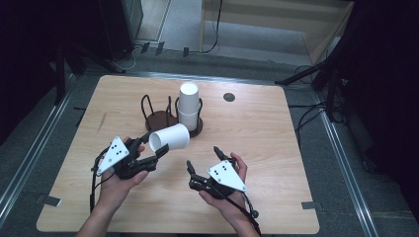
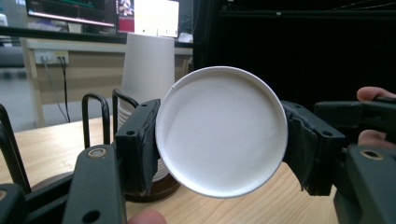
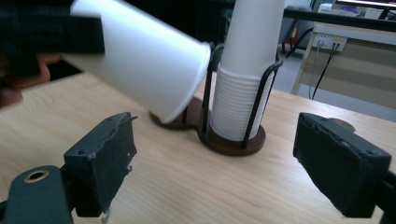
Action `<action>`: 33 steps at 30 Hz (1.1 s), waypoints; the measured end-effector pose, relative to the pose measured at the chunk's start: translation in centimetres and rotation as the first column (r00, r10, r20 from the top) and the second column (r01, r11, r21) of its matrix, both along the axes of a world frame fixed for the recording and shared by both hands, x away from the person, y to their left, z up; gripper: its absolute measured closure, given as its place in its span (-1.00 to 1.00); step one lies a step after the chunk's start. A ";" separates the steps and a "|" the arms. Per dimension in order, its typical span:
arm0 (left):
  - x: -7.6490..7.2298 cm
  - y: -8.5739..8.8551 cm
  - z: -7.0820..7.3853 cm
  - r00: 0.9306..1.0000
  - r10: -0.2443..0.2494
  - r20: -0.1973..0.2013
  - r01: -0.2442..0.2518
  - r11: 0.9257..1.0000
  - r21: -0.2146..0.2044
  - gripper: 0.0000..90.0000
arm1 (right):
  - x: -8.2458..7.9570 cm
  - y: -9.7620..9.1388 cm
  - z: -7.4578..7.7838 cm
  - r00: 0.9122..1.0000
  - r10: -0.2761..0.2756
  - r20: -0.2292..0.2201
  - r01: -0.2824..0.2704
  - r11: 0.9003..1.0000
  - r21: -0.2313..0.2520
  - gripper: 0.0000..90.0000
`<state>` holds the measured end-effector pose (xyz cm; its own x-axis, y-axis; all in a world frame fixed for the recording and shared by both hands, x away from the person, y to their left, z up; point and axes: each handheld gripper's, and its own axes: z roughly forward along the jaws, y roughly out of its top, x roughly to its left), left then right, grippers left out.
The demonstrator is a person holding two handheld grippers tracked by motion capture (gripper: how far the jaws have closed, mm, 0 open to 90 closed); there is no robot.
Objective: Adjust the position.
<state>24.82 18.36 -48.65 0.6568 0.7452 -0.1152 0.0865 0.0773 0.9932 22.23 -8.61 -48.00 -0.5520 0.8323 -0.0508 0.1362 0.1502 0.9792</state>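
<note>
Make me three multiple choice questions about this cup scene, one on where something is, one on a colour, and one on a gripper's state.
1. Where does the stack of cups stand?
A. In the wire holder
B. On the floor
C. In the right gripper

2. What colour is the held cup?
A. Red
B. White
C. Blue

3. How do the right gripper's jaws stand?
A. Shut on a cup
B. Shut on the holder
C. Open, nothing between them

Answers: 1 A, the wire loops rise around the stack. 2 B, it shows white in the left gripper. 3 C, bare table shows between its pads.
</note>
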 end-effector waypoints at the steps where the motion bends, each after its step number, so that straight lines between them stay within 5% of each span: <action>1: 0.0 -0.1 -0.1 1.000 0.001 0.014 -0.001 1.000 -0.007 -0.23 | 0.0 0.0 0.2 1.000 -0.009 -0.002 0.009 1.000 0.022 -0.70; 6: -0.1 -0.2 0.0 0.999 0.007 0.035 -0.006 1.000 -0.017 -0.23 | 0.3 0.3 0.7 0.997 -0.022 -0.076 0.031 0.992 0.119 -0.66; 7: -0.1 -0.3 0.0 0.999 0.005 0.039 -0.004 1.000 -0.030 -0.23 | 0.3 0.7 0.8 0.993 -0.019 -0.118 0.040 0.983 0.180 -0.64; 10: -0.2 -0.5 -0.1 0.999 0.006 0.044 -0.005 0.999 -0.039 -0.23 | 0.3 1.1 0.8 0.987 -0.005 -0.159 0.043 0.970 0.239 -0.65; 11: -0.3 -0.6 -0.1 0.998 0.001 0.055 0.002 0.999 -0.039 -0.23 | 0.3 1.4 0.8 0.980 -0.006 -0.201 0.067 0.952 0.300 -0.68; 12: -0.3 -0.6 -0.1 0.998 0.001 0.055 0.002 0.999 -0.039 -0.23 | 0.3 1.4 0.8 0.980 -0.006 -0.201 0.067 0.952 0.300 -0.68; 13: -0.3 -0.8 -0.1 0.998 -0.002 0.065 0.005 0.999 -0.042 -0.23 | 0.3 1.6 0.8 0.966 -0.004 -0.258 0.096 0.934 0.343 -0.78; 14: -0.3 -0.8 -0.1 0.998 -0.002 0.065 0.005 0.999 -0.042 -0.23 | 0.3 1.6 0.8 0.966 -0.004 -0.258 0.096 0.934 0.343 -0.78; 17: -0.5 -1.0 0.0 0.997 -0.003 0.078 0.007 0.999 -0.049 -0.23 | 0.4 1.9 0.9 0.947 0.039 -0.318 0.115 0.885 0.451 -0.95; 18: -0.5 -1.0 0.0 0.997 -0.008 0.081 0.012 0.999 -0.051 -0.23 | 0.4 1.9 0.9 0.947 0.039 -0.318 0.115 0.885 0.451 -0.95; 19: -0.6 -1.2 0.0 0.996 -0.013 0.086 0.018 0.998 -0.059 -0.23 | 0.4 2.1 1.0 0.941 0.054 -0.334 0.129 0.856 0.501 -0.95; 21: -0.6 -1.4 0.0 0.995 -0.018 0.094 0.024 0.998 -0.060 -0.23 | 0.4 2.2 1.1 0.931 0.072 -0.357 0.148 0.820 0.552 -0.95; 22: -0.6 -1.4 0.0 0.995 -0.018 0.094 0.024 0.998 -0.060 -0.23 | 0.4 2.2 1.1 0.931 0.072 -0.357 0.148 0.820 0.552 -0.95; 26: -0.8 -1.9 -0.2 0.994 -0.024 0.105 0.030 0.998 -0.058 -0.22 | 0.7 2.4 1.1 0.909 0.107 -0.402 0.191 0.752 0.631 -0.95; 27: -0.9 -2.2 -0.3 0.993 -0.020 0.115 0.027 0.998 -0.058 -0.22 | 0.9 2.4 1.1 0.891 0.124 -0.436 0.226 0.712 0.665 -0.95; 28: -0.9 -2.2 -0.3 0.993 -0.020 0.115 0.027 0.998 -0.058 -0.22 | 0.9 2.4 1.1 0.891 0.124 -0.436 0.226 0.712 0.665 -0.95; 29: -0.9 -2.4 -0.4 0.993 -0.023 0.119 0.030 0.998 -0.054 -0.22 | 1.1 2.5 1.1 0.874 0.140 -0.465 0.262 0.670 0.695 -0.95; 30: -0.9 -2.4 -0.4 0.993 -0.023 0.119 0.030 0.998 -0.054 -0.22 | 1.1 2.5 1.1 0.874 0.140 -0.465 0.262 0.670 0.695 -0.95; 31: -1.0 -2.7 -0.6 0.992 -0.022 0.123 0.029 0.998 -0.054 -0.22 | 1.2 2.5 1.1 0.856 0.165 -0.489 0.298 0.617 0.729 -0.95; 33: -1.0 -2.9 -0.7 0.992 -0.024 0.125 0.031 0.998 -0.051 -0.22 | 1.3 2.5 1.1 0.832 0.190 -0.521 0.343 0.561 0.753 -0.95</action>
<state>23.79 15.49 -49.32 0.6888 0.7216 -0.0701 -0.0346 0.1294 0.9910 23.49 -6.15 -46.91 -0.1961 0.4028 0.8941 0.5914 -0.6787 0.4355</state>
